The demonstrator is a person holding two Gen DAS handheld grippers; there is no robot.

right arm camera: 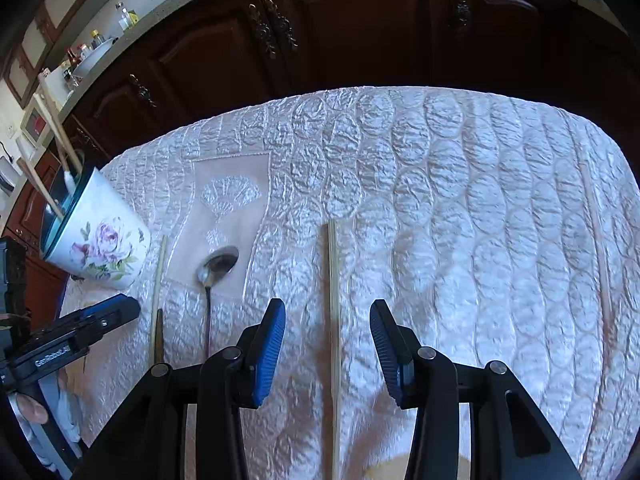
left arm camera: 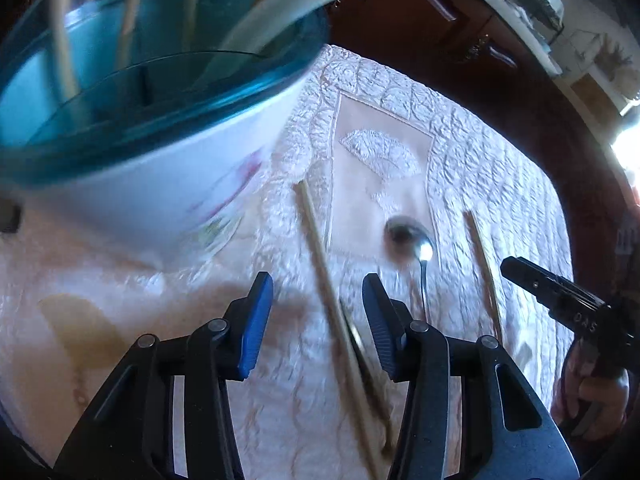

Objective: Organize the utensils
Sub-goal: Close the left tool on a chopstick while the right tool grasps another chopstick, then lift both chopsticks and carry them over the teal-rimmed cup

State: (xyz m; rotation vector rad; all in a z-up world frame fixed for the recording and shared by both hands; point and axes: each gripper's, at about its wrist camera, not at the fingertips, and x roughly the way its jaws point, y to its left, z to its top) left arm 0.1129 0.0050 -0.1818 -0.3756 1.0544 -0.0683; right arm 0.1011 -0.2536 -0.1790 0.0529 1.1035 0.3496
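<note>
The chopstick lies flat on the quilted tablecloth, running near to far, in line with the gap between the right gripper jaws, which stand apart with nothing pressed between them. It looks thin, light, stiff and smooth, so it will likely roll or slip on the puffy cloth; a hold near its middle, pads square across it, seems safest. To its left lie a metal spoon, harder and heavier, and another chopstick, which lies under the left gripper, whose jaws are also apart and empty. Far left stands the floral cup with a teal rim, already holding several sticks and a white spoon; being ceramic, it could tip or chip if knocked.
</note>
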